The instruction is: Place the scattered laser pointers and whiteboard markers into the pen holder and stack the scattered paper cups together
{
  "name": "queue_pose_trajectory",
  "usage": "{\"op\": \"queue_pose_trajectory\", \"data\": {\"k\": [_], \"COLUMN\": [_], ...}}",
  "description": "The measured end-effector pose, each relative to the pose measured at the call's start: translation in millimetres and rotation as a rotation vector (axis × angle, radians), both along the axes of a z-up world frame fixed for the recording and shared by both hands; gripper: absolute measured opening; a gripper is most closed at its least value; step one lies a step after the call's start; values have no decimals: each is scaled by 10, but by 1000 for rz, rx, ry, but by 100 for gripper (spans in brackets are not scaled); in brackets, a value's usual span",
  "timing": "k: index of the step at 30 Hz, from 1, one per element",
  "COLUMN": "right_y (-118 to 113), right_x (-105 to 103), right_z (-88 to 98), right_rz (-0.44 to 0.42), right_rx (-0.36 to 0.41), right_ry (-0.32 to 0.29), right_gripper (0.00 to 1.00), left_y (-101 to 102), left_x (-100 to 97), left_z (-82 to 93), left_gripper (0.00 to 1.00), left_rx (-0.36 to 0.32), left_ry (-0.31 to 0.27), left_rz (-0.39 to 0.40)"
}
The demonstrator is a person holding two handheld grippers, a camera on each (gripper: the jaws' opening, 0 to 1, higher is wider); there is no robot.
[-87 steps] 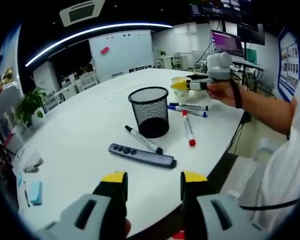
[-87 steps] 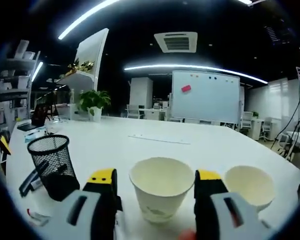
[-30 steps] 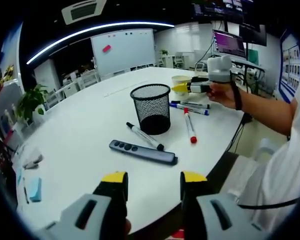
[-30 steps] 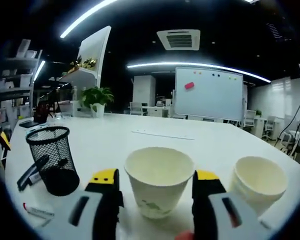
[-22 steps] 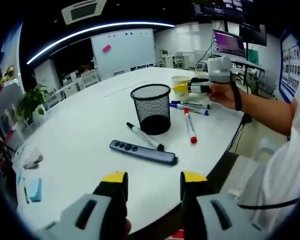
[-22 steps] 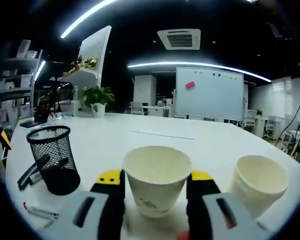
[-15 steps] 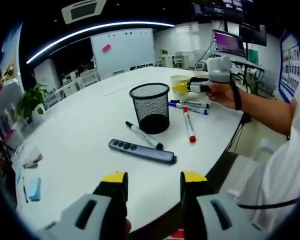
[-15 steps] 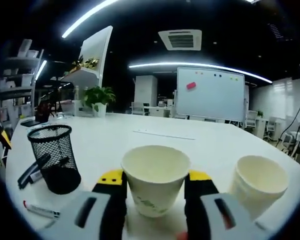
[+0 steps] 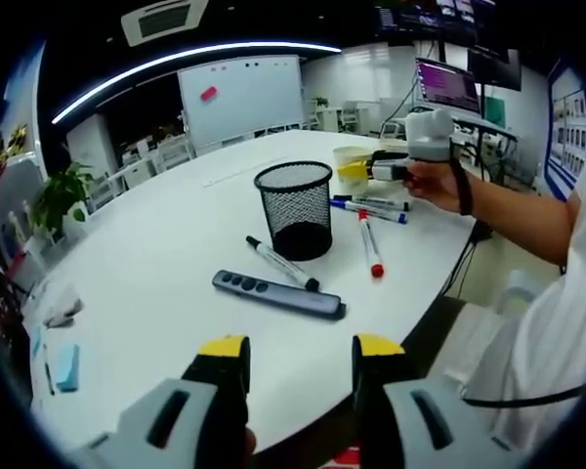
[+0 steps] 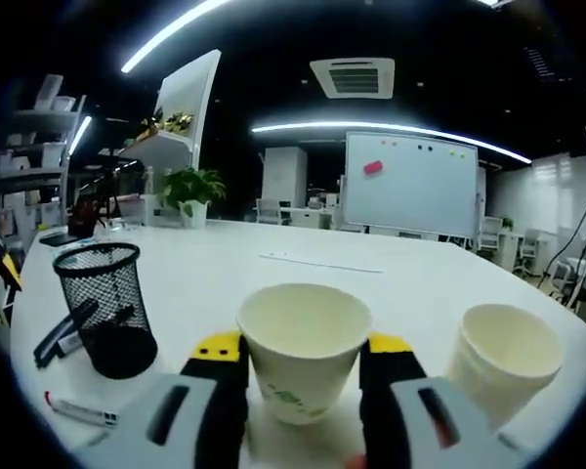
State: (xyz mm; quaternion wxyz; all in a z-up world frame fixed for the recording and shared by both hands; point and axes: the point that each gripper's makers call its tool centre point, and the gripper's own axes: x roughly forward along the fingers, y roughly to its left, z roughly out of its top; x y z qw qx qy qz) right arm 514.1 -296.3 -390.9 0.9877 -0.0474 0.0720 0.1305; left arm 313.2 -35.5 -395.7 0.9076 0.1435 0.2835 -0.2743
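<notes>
Right gripper [image 10: 301, 376] clamped on a paper cup [image 10: 304, 360]; left gripper [image 9: 300, 371] released, holding nothing

Held cup upright on the white table [image 10: 225, 283], both jaws against its sides; second cup [image 10: 502, 358] just beside it, apart. Mesh pen holder [image 9: 294, 210] stands mid-table. Beside its base: black-capped marker [image 9: 281, 264], then a grey laser pointer [image 9: 278, 294]. Red-capped marker [image 9: 367, 245] and two blue ones [image 9: 369, 208] lie between holder and the person's hand [image 9: 432, 182]

Dim office: whiteboard [image 10: 407, 188] at back, curved ceiling light [image 10: 391, 130], potted plant [image 10: 191, 189]
</notes>
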Motion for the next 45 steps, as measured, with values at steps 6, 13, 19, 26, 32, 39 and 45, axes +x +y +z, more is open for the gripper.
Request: {"op": "queue_pose_trajectory", "data": {"k": [6,13,19,26,32,39,45], "right_y": [6,-2,-4,3,-8,-20,-41], "right_x": [3,-2,-3,0,2,-6,-18], "right_z": [-7,1,3,6,14,16,44], "right_rz": [3,0,3,6,4,2,-4], "right_rx": [0,2,-2,0,0,1,7], "right_ry": [2,3,1,-1,-1,-4,-13], "right_gripper": [42,42,41,41,41,41,41], "left_y": [8,0,0,1,-6,2,-33], "left_x": [8,4,13,16,6,14,-4], "left_z": [4,-2,6,-4,-1,17,7], "left_gripper": [42,42,42,42,42,42,42], "left_rx": [1,2,2,6,4,5,6], "left_ry": [-2,1,-1,1,3,-2,1], "left_rz": [3,0,0,-2,-5,2,-4]}}
